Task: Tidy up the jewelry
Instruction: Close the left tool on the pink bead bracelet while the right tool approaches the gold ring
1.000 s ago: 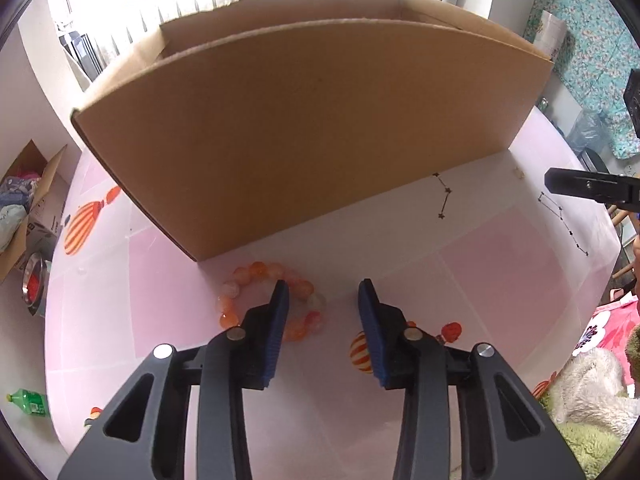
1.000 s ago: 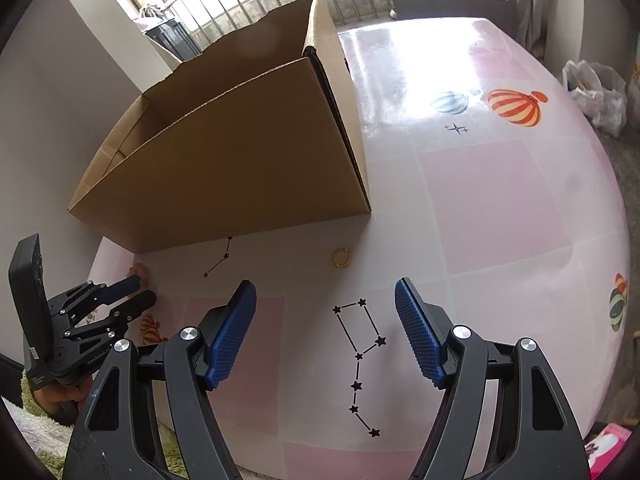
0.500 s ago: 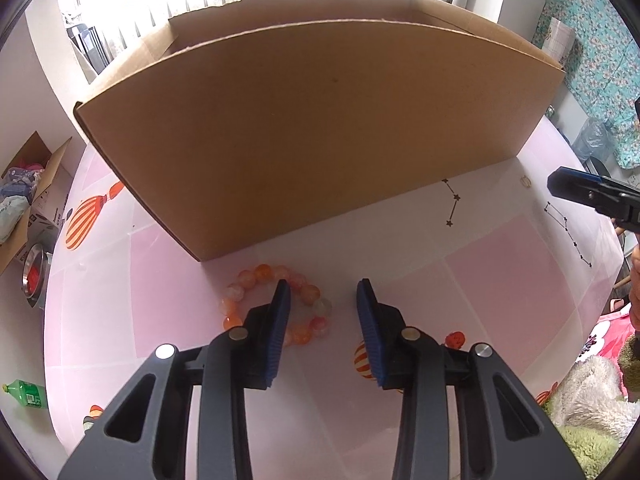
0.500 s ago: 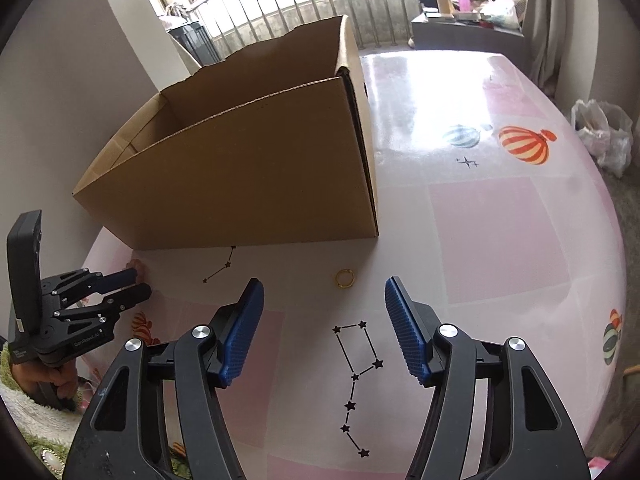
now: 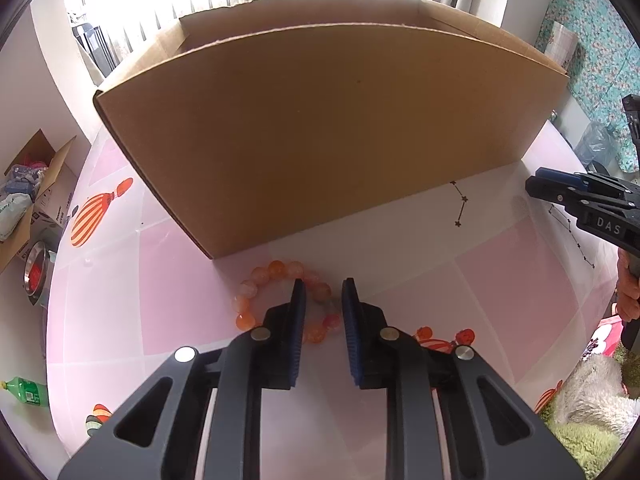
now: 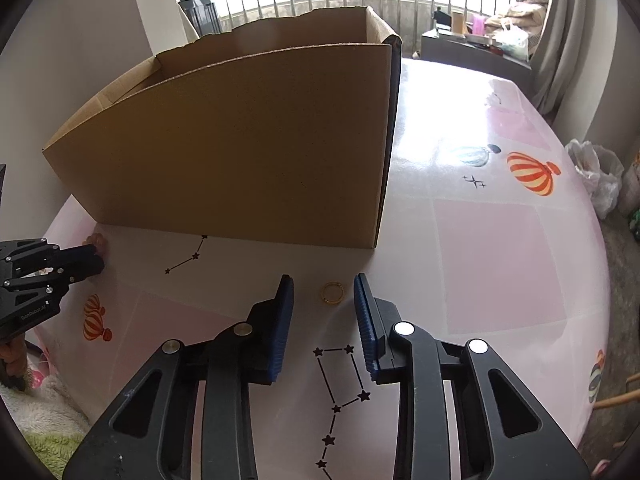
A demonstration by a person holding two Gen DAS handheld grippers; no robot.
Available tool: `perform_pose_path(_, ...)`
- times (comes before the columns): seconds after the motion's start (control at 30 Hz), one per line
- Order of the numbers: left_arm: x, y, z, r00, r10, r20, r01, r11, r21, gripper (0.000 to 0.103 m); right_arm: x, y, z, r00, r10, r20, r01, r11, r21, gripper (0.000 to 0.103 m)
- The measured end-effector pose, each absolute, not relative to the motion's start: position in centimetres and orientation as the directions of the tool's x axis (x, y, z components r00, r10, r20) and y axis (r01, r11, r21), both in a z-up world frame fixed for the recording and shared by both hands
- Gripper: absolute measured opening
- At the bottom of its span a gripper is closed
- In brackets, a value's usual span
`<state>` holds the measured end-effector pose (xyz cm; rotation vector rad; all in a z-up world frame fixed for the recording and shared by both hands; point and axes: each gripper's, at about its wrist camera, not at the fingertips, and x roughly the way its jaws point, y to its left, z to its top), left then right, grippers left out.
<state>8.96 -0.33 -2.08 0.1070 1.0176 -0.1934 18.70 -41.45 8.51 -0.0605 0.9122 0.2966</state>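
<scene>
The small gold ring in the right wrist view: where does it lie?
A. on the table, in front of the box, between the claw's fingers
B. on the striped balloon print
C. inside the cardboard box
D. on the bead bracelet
A: the gold ring lies on the pink table, near the cardboard box, between the closing right claw fingers, untouched.

Left gripper (image 5: 323, 300) points down at an orange bead bracelet (image 5: 280, 300) lying on the pink surface (image 5: 480, 280), jaws closing with the bracelet's right side between them. Open cardboard box (image 5: 320, 128) stands just behind. Right gripper (image 5: 538, 186) enters at right edge.
</scene>
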Motion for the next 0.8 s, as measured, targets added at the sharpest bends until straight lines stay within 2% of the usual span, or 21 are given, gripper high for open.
perform_pose_path(0.3, 8.9, -0.7, -2.1, 0.512, -0.111, -0.852, 0.212, 0.977, 0.000, 0.018, 18.5, -41.6, 8.2, 0.570, 0.247, -0.784, -0.377, 0.926, 0.018, 0.015)
perform_pose_path(0.4, 8.8, -0.5, -2.1, 0.513, -0.111, -0.851, 0.211, 0.977, 0.000, 0.018, 18.8, -42.3, 8.3, 0.554, 0.271, -0.787, -0.395, 0.918, 0.038, 0.009)
perform_pose_path(0.73, 9.0, -0.5, -2.2, 0.514, -0.110, -0.851, 0.213, 0.977, 0.003, 0.016, 18.5, -42.8, 8.4, 0.543, 0.316, -0.778, -0.393, 0.914, 0.098, 0.007)
perform_pose_path(0.8, 9.1, -0.5, -2.2, 0.514, -0.114, -0.850, 0.216, 0.976, -0.001, 0.013, 18.6, -42.7, 8.6, 0.543, 0.326, -0.774, -0.391, 0.914, 0.111, 0.000)
